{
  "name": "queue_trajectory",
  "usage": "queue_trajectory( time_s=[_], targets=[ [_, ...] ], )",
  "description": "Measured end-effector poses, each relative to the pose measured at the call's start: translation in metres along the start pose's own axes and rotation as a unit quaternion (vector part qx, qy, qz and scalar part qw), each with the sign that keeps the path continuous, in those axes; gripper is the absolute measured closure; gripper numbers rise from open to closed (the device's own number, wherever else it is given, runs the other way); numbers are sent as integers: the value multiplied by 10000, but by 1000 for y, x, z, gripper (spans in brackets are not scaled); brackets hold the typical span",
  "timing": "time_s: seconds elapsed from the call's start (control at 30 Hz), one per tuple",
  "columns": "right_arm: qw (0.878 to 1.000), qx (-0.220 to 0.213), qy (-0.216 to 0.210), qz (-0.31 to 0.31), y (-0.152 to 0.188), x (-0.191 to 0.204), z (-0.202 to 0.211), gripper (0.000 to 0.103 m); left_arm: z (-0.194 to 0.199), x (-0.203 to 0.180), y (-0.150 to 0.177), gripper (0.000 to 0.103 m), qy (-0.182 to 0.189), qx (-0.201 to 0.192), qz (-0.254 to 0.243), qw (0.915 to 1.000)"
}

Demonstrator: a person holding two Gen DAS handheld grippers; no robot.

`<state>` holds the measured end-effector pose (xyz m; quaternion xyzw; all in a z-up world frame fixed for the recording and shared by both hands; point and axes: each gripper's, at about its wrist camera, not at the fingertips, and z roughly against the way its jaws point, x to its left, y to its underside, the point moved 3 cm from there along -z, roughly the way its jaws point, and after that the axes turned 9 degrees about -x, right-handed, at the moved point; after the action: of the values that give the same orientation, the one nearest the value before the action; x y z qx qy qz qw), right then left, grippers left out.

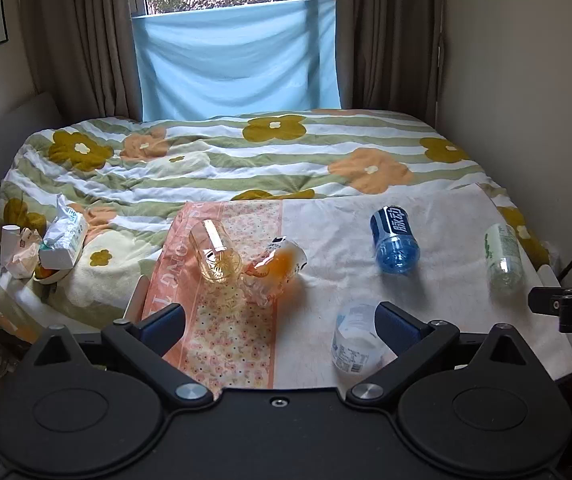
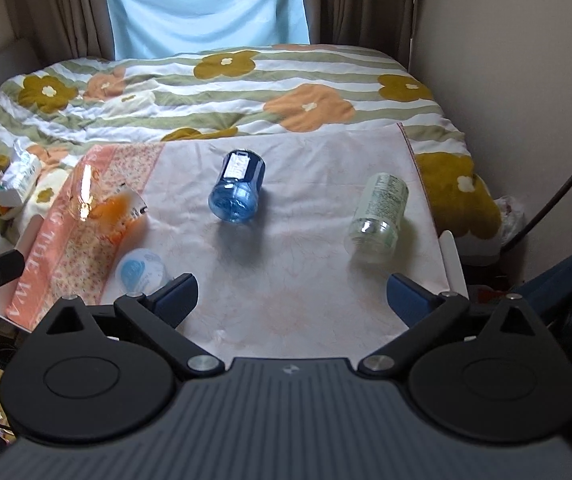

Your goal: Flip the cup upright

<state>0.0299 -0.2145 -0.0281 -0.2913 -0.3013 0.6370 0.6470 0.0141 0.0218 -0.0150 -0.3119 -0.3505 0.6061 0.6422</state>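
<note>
Several cut-bottle cups lie on their sides on a pale cloth (image 1: 326, 280) over a board on the bed: a clear glass cup (image 1: 214, 254) (image 2: 84, 192), an orange one (image 1: 275, 266) (image 2: 119, 212), a blue one (image 1: 394, 240) (image 2: 237, 192), a green-labelled clear one (image 1: 504, 258) (image 2: 378, 216) and a white-labelled one (image 1: 356, 338) (image 2: 141, 272). My left gripper (image 1: 279, 320) is open, above the board's near edge; its right finger overlaps the white-labelled cup. My right gripper (image 2: 292, 294) is open and empty, short of the blue and green-labelled cups.
A flowered quilt (image 1: 245, 160) covers the bed behind the board. A tissue pack (image 1: 63, 240) and small clutter lie on the quilt at left. Curtains, a blue sheet (image 1: 237, 60) and walls close in the back and right. A dark cable (image 2: 566, 184) hangs at right.
</note>
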Motion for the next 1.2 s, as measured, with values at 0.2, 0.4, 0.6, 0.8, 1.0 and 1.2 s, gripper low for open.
queue_trajectory(
  time_s=[0.2,0.4,0.6,0.8,1.0,1.2],
  targets=[
    [10000,19,70,-65,6,-2,5,0,7,0,5,0,78,26,35,10000],
    [9999,-6,112,-91,7,-4,9,0,9,-5,4,0,134,16,-22,9999],
    [9999,-4,115,-94,7,-5,10,0,10,-6,4,0,166,-4,-63,9998],
    [9999,-5,111,-87,7,-5,11,0,10,-7,3,0,190,0,-75,9998],
    [9999,6,114,-89,8,-5,13,0,9,-10,4,0,219,16,-103,9997],
    [9999,18,125,-105,10,-6,14,0,10,-11,4,0,221,19,-98,9997]
  ],
)
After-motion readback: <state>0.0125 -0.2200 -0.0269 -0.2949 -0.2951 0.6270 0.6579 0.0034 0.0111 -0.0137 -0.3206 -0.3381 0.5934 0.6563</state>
